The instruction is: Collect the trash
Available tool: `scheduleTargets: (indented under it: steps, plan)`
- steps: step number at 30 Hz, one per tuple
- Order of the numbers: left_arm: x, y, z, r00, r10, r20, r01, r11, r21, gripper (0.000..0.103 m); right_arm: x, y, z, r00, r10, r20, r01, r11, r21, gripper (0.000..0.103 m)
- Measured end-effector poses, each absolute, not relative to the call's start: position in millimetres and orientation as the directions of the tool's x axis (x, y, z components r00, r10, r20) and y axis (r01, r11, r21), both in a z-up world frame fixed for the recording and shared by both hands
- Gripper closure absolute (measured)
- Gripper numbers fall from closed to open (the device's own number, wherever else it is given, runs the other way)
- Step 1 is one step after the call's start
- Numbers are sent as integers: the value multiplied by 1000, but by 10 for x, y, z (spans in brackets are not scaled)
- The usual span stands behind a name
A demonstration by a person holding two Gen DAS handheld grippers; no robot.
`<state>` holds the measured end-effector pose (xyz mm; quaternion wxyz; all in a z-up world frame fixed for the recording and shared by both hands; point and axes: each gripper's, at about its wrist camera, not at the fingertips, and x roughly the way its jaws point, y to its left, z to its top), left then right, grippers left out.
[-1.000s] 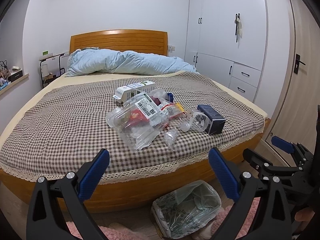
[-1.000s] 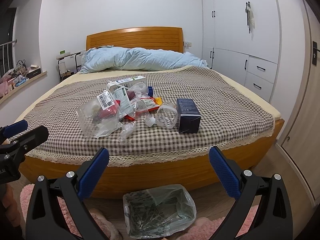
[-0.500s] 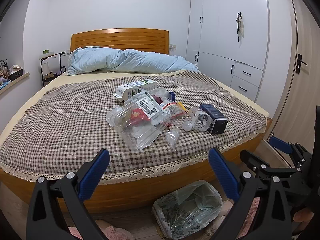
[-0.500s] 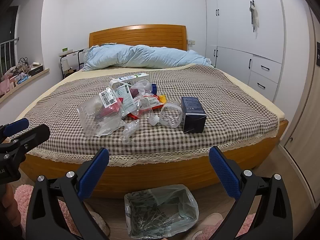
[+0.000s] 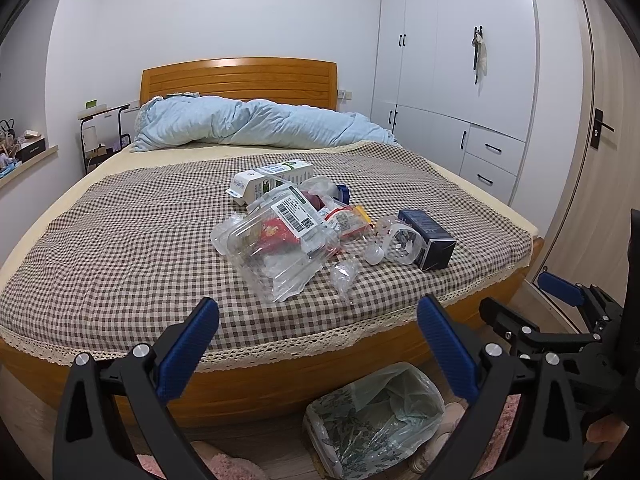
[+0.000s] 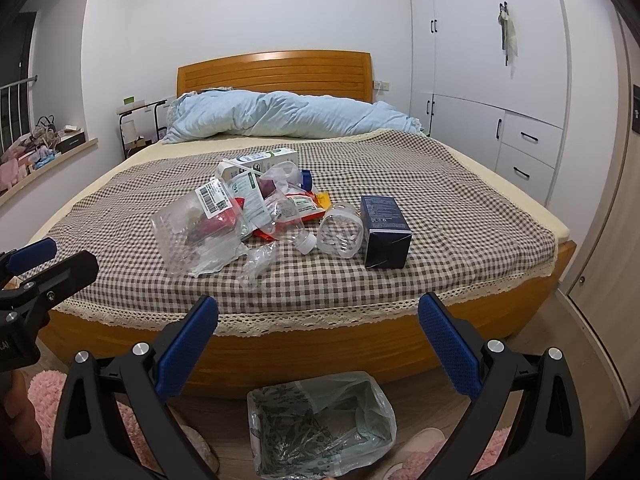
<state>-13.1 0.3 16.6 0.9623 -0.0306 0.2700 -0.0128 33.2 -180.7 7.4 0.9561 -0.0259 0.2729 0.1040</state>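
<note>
A heap of trash lies on the checked bedspread: a clear plastic clamshell [image 5: 276, 248] [image 6: 200, 232] with a barcode label, a white carton [image 5: 272, 178] [image 6: 260, 162], red snack wrappers [image 5: 344, 220] [image 6: 304, 208], a crushed clear bottle [image 5: 400, 240] [image 6: 340, 230] and a dark blue box [image 5: 428, 238] [image 6: 384, 230]. My left gripper [image 5: 318, 340] and right gripper [image 6: 318, 340] both stand open and empty, short of the bed's foot edge. A lined waste bin [image 5: 376, 412] [image 6: 320, 424] sits on the floor below them.
The wooden bed frame [image 5: 280, 380] stands between me and the trash. A rolled blue duvet [image 5: 256, 124] lies at the headboard. White wardrobes [image 5: 460, 80] line the right wall, a door [image 5: 600, 160] is further right. Pink slippers and a rug lie beside the bin.
Both grippers have risen and drifted slightly toward the bed, so the trash sits a little lower and larger in view. Both jaws stay open.
</note>
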Motion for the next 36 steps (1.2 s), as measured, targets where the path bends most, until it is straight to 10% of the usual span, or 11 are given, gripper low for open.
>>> scheduleTargets:
  steps: [36]
  plan:
    - [569, 11, 279, 858, -22, -514, -1, 999, -43, 7, 1004, -1787, 183, 850, 183, -495, -204, 979, 12, 7]
